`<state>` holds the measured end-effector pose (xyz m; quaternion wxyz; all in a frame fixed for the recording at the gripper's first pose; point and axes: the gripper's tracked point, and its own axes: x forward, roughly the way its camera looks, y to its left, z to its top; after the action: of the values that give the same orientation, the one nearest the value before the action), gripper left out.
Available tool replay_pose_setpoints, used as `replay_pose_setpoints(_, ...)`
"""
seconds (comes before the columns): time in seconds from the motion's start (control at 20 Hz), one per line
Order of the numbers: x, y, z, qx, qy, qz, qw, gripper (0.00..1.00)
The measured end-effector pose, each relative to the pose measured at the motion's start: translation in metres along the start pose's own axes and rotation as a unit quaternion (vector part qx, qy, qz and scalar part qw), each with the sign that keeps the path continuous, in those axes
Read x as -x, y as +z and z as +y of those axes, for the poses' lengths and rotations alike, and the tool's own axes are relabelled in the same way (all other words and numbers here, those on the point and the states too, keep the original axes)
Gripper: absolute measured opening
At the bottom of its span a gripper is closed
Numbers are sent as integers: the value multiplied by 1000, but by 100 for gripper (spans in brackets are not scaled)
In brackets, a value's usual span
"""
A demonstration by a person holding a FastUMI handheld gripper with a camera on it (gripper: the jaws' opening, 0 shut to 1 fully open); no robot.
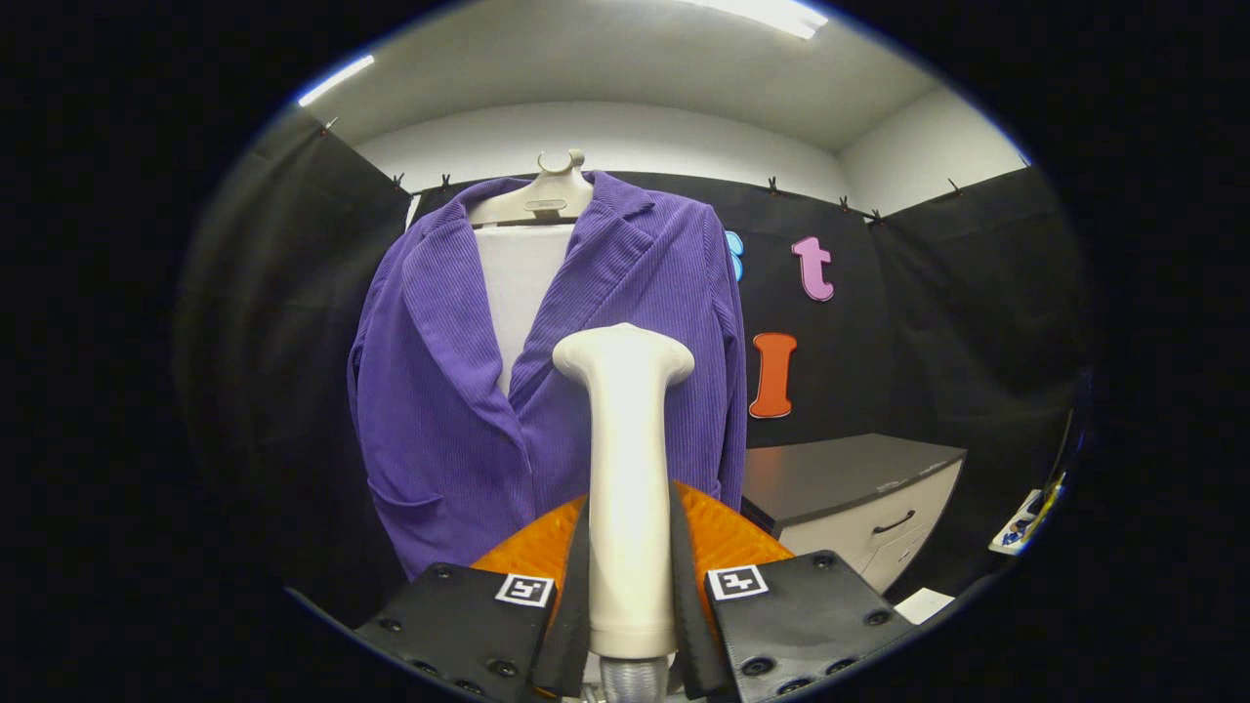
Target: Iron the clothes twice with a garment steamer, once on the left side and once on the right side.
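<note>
Gripper [630, 586] clamped on steamer [625, 469] handle, long axis vertical, head up at frame center. Purple jacket [439, 391] hangs beyond, mostly up-left of head; no contact yet.

- You get bright, even light from two ceiling strips [771, 14], and the nearer one is blown out to plain white.
- The cream steamer [625, 469] held upright in your tool [630, 605] takes a soft sheen (no hard glare).
- The purple jacket [449, 391] stays sharp, ribbing legible.
- Fisheye bending curves the walls and ceiling line, and the rim falls dark.
</note>
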<state>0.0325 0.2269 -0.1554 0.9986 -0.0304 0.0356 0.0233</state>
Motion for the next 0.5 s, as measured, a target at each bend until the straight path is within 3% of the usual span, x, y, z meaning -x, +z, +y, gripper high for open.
replay_pose_setpoints(0.5, 17, -52, -4, 21, -6, 25, 999, 44)
